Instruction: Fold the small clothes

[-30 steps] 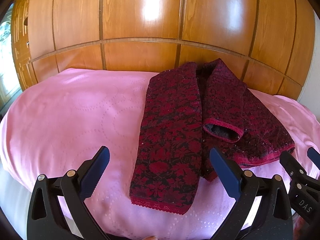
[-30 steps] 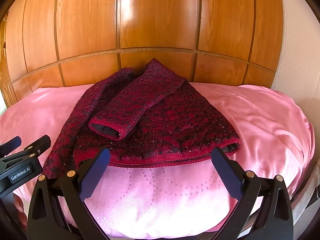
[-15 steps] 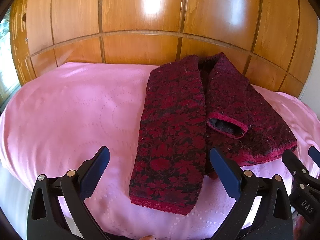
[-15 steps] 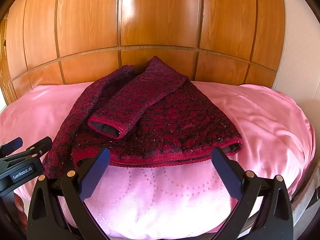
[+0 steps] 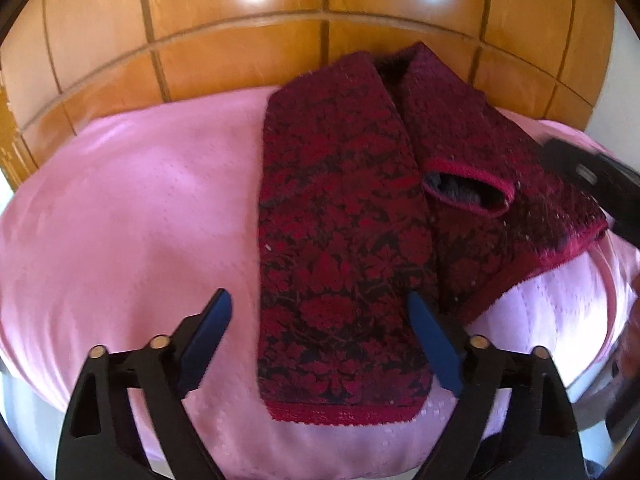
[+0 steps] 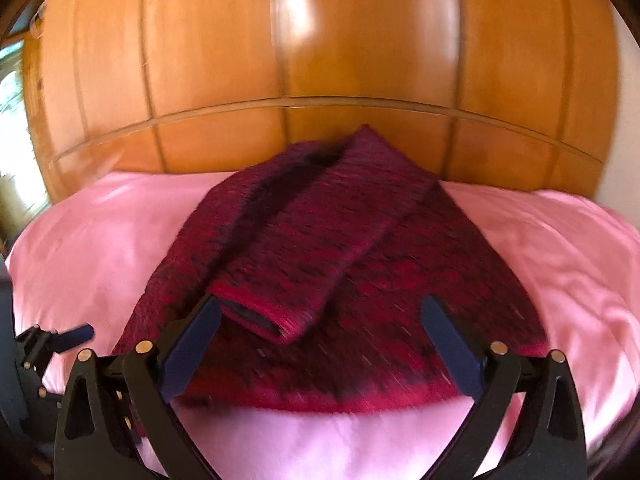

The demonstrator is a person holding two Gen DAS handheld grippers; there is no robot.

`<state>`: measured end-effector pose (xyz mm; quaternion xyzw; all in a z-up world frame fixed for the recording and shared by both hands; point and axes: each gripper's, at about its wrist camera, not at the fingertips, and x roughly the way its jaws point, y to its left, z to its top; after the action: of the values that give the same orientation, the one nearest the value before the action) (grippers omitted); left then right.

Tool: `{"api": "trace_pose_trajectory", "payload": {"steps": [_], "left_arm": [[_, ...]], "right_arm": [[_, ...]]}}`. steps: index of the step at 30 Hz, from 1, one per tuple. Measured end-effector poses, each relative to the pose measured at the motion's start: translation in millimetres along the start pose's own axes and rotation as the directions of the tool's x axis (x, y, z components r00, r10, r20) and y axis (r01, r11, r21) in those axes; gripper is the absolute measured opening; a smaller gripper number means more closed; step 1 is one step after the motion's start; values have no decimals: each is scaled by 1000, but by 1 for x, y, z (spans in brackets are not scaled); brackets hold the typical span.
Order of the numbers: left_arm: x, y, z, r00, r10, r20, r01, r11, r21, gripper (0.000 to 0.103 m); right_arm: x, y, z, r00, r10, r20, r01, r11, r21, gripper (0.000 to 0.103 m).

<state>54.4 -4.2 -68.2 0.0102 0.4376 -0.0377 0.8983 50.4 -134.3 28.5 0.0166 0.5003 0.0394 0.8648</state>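
Observation:
A small dark red floral jacket [image 5: 344, 224] lies on a pink bed cover [image 5: 132, 200], its left front panel stretched toward me and a sleeve with a red cuff [image 5: 468, 188] folded across the body. My left gripper [image 5: 320, 344] is open, its fingers either side of the panel's lower end. My right gripper [image 6: 320, 344] is open and hovers over the jacket's [image 6: 360, 280] hem, near the sleeve cuff [image 6: 260, 316]. The right gripper also shows blurred at the right edge of the left wrist view [image 5: 592, 176].
A wooden panelled headboard [image 5: 320, 32] rises behind the bed. The pink cover [image 6: 560, 248] spreads to both sides of the jacket. The left gripper shows at the left edge of the right wrist view [image 6: 52, 340]. A white wall [image 6: 628, 80] stands at far right.
Both grippers have moved forward and down over the jacket. The left now straddles the front panel's end; the right has come over the hem. The jacket has not moved.

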Motion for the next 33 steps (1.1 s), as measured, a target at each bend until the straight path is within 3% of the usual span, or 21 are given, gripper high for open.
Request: {"api": "trace_pose_trajectory", "payload": {"steps": [4,6,7,8,9,11,14,16,19,22,25,29,33], "left_arm": [[5,-4,-2,1000,-16,-8,17,1000,21,78],[6,-5,-3,999,-36,-6,36,999,36,68],[6,-5,-3,999,-46,-9,47,998,45,53],[8,-6,-3,998,-57,-16,58,997,57,40],[9,-5,-3,997,-67,-23,68,996,58,36],[7,0,0,992,-126,-20,127,991,30,9],[0,18,10,983,-181,10,182,982,-45,4],[-6,32,17,983,-180,34,182,980,-83,2],[-18,70,36,985,-143,98,158,972,-176,0],[-26,119,60,986,-57,157,100,952,-288,0],[-23,156,81,984,35,174,28,937,-347,0],[-10,198,109,976,167,139,-104,920,-378,0],[10,247,146,943,318,96,-251,871,-422,0]], "right_arm": [[51,21,10,994,42,-98,-54,991,-124,90],[70,32,9,985,67,-160,-97,977,-188,73],[77,36,6,981,69,-180,-108,971,-215,67],[85,40,3,977,61,-203,-111,963,-246,44],[89,42,2,972,66,-224,-126,955,-267,26],[86,40,4,975,67,-213,-125,954,-274,8],[71,19,21,983,88,-160,-121,970,-209,8],[59,-3,34,991,75,-113,-92,983,-158,8],[40,-45,59,1000,5,-25,-7,997,-77,8],[27,-106,80,996,-84,26,83,996,42,8],[31,-166,95,979,-202,31,196,971,138,8],[52,-249,105,942,-333,-49,333,899,283,8],[76,-316,106,891,-426,-155,453,816,359,8]]}}
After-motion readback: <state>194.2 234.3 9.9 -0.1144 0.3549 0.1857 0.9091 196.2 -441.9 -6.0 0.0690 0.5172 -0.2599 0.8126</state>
